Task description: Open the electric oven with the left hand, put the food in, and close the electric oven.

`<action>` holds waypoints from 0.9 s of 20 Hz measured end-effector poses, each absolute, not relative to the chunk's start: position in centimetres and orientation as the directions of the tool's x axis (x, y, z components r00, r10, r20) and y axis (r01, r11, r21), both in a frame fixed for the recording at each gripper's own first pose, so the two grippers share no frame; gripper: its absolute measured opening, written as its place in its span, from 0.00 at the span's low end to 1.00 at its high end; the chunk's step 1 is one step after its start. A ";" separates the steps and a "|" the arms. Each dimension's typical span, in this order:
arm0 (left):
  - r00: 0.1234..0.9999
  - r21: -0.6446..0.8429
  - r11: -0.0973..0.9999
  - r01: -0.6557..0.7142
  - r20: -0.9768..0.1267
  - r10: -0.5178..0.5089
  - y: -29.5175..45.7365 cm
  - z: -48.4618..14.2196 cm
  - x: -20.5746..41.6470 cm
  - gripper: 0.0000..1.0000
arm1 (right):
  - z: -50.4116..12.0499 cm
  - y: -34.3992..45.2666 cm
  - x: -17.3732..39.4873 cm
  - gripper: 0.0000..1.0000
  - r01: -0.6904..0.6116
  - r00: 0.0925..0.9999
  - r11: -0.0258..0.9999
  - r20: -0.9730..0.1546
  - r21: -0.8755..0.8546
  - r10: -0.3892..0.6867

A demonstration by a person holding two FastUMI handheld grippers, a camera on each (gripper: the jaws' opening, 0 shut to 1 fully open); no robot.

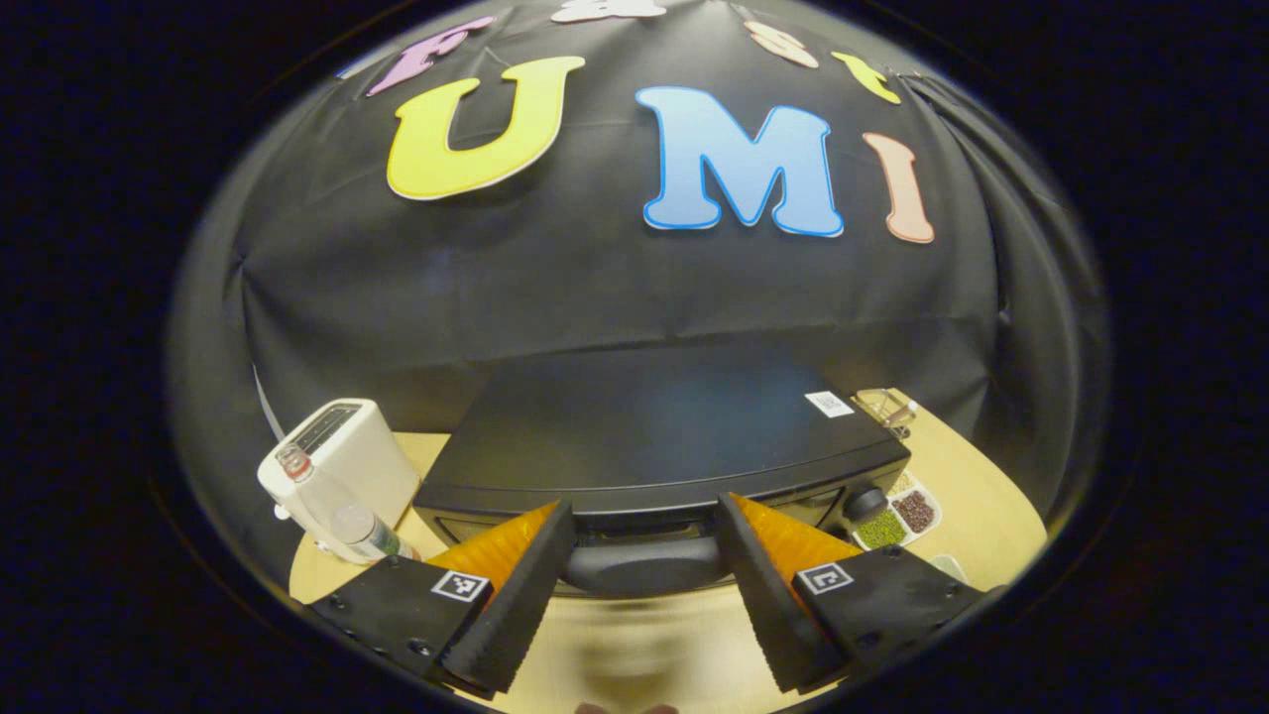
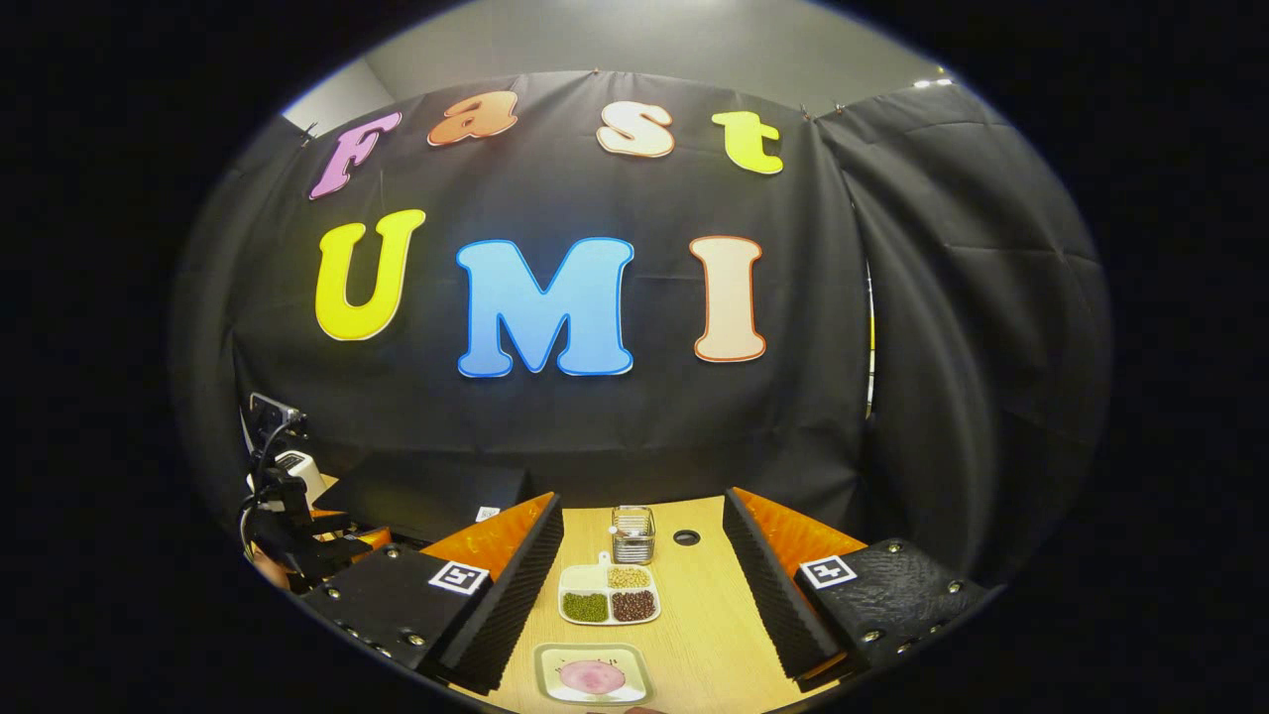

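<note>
On the table (image 2: 694,615):
Oven (image 1: 654,436): black, door closed, handle (image 1: 642,565) between the spread fingers of the left gripper (image 1: 642,605), jaws released.
Right gripper (image 2: 639,595): jaws released, holding nothing.
Food (image 2: 592,677): pink, on a plate (image 2: 593,674) below the sectioned tray (image 2: 609,593).

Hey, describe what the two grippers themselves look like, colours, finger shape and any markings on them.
Both look alike. The left gripper has two wedge-shaped fingers with black ridged pads, orange backing, and black housings with screws, each carrying a small square black-and-white marker. The right gripper has the same build: black ridged pads, orange sides, a marker on each housing.
</note>
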State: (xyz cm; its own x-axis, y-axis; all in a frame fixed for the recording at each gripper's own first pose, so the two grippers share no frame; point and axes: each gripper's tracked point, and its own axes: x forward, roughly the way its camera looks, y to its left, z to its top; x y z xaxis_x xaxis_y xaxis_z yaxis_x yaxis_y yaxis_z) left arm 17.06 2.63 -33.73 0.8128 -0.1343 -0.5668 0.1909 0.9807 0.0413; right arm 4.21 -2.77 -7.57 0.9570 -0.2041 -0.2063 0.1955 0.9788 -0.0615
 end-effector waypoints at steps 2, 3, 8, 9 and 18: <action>0.818 0.047 0.982 0.183 -0.562 -0.125 2.7 -33.9 17.3 1.00 | -7.6 -2.9 4.2 0.98 0.204 0.955 0.977 -0.206 -0.061 -0.212; 0.819 0.048 0.982 0.181 -0.560 -0.124 2.7 -33.7 17.2 0.97 | -7.5 -2.9 4.1 0.98 0.207 0.955 0.977 -0.207 -0.060 -0.215; 0.818 0.025 0.984 0.177 -0.560 -0.133 2.8 -33.9 16.6 0.98 | -7.9 -2.4 3.6 0.98 0.203 0.954 0.978 -0.213 -0.055 -0.210; 0.816 0.025 0.984 0.178 -0.562 -0.133 2.9 -33.9 16.4 0.98 | -7.8 -2.2 3.6 0.98 0.200 0.955 0.978 -0.211 -0.055 -0.207; 0.798 0.019 0.984 0.179 -0.587 -0.134 3.3 -35.0 12.0 1.00 | -7.9 -0.9 2.6 0.98 0.170 0.962 0.984 -0.209 -0.045 -0.176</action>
